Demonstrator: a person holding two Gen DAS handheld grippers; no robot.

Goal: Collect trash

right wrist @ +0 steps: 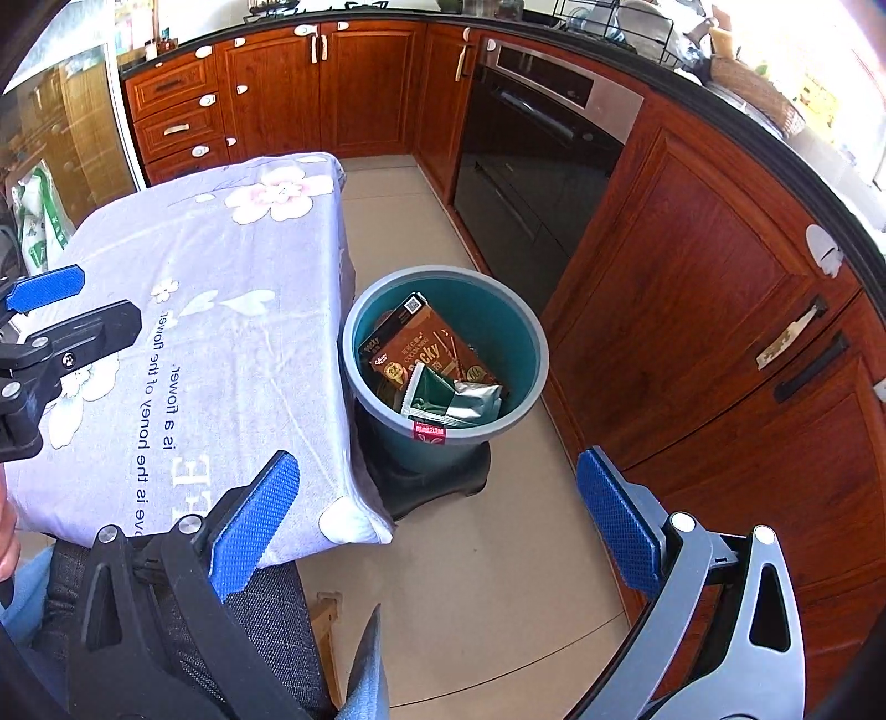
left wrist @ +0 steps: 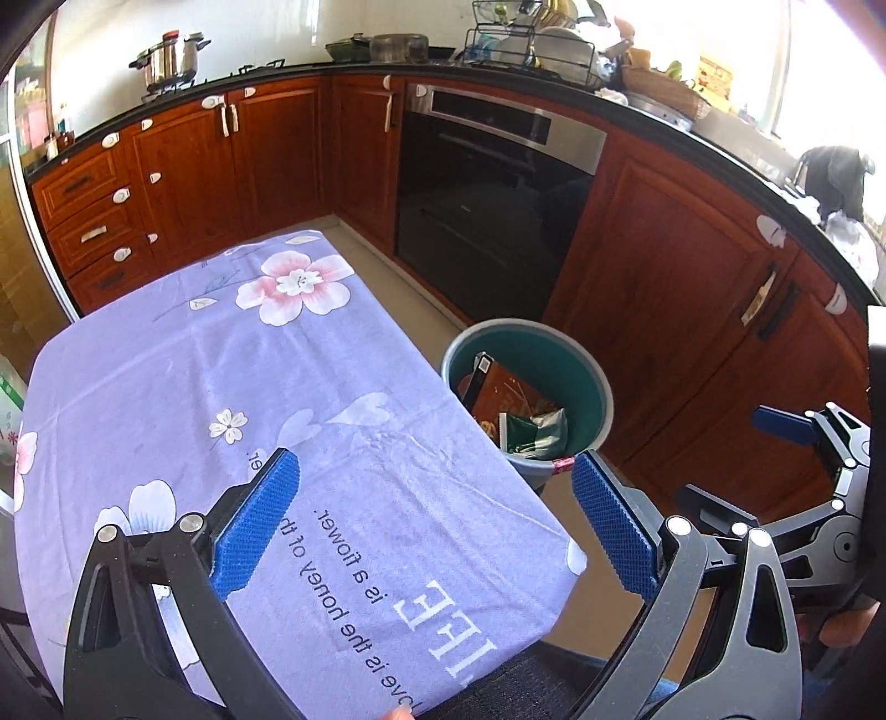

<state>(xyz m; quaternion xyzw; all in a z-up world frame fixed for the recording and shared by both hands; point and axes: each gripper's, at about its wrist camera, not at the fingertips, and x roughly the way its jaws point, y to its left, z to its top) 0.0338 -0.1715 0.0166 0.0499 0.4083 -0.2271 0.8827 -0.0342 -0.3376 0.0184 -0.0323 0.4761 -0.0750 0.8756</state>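
Looking down from both wrist cams at a small kitchen setup. The left gripper [left wrist: 434, 523] hangs over the near end of a table covered with a purple flowered cloth [left wrist: 221, 376], jaws spread wide with nothing between the blue pads. The right gripper [right wrist: 437, 518] is the same deal: wide open, empty, sitting over the tan floor [right wrist: 487, 565] just past the table's corner.

The trash is in a teal bin [right wrist: 529, 332] standing on the floor right beside the table's right edge, on a dark base [right wrist: 476, 471]. Inside it there's a brown snack box [right wrist: 432, 349] leaning tilted against the far-left wall, and a crumpled green and silver wrapper [right wrist: 459, 401] lying on top of the box's lower end, toward the near side. A small red label [right wrist: 429, 431] is stuck on the bin's near rim. From the left cam the bin [left wrist: 601, 387] shows up just past the cloth's right edge, same box and wrapper inside.

Behind the bin there's a built-in oven [left wrist: 487, 188] with reddish wood cabinets [left wrist: 664, 266] on either side, and a steel pot [left wrist: 171, 55] on the stove in the far left corner. A dish rack [left wrist: 531, 39] sits on the counter above the oven.
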